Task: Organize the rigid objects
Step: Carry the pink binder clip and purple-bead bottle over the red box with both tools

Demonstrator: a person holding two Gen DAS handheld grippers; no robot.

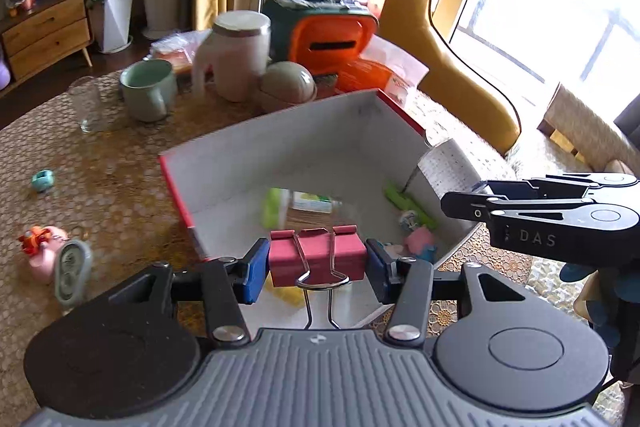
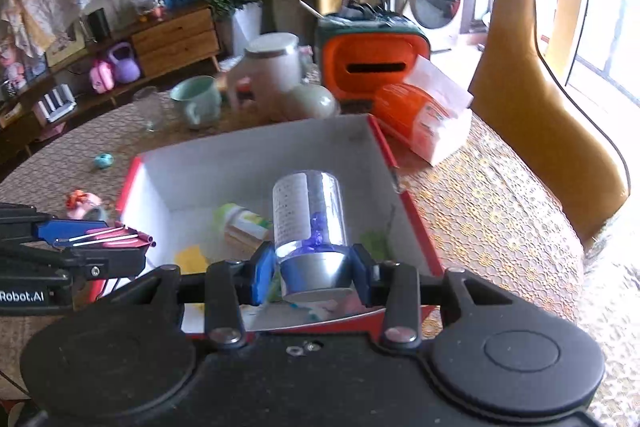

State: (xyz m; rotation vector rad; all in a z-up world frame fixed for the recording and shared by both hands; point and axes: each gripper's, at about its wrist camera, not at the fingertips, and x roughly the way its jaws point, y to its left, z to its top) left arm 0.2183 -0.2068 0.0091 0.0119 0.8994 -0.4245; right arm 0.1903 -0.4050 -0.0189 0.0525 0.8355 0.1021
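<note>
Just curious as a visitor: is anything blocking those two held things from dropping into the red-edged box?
Nothing visible: the box is open-topped, and the binder clip and clear cylinder hang over it. Small items lie on its floor.

Black tongs (image 1: 317, 267) with blue pads (image 1: 253, 273), silver pivot screws, ribbed grey housing, white "DAS" lettering on the second tongs (image 2: 313, 269)

The left tongs (image 1: 317, 263) pointed steeply downward, their blue pads (image 1: 254, 267) pressed against both ends of a red binder clip (image 1: 316, 259). The right tongs (image 2: 313, 273), tilted down likewise, gripped a clear cylinder (image 2: 310, 227) at its base. In the left wrist view, the right tongs sat at about three o'clock.
</note>
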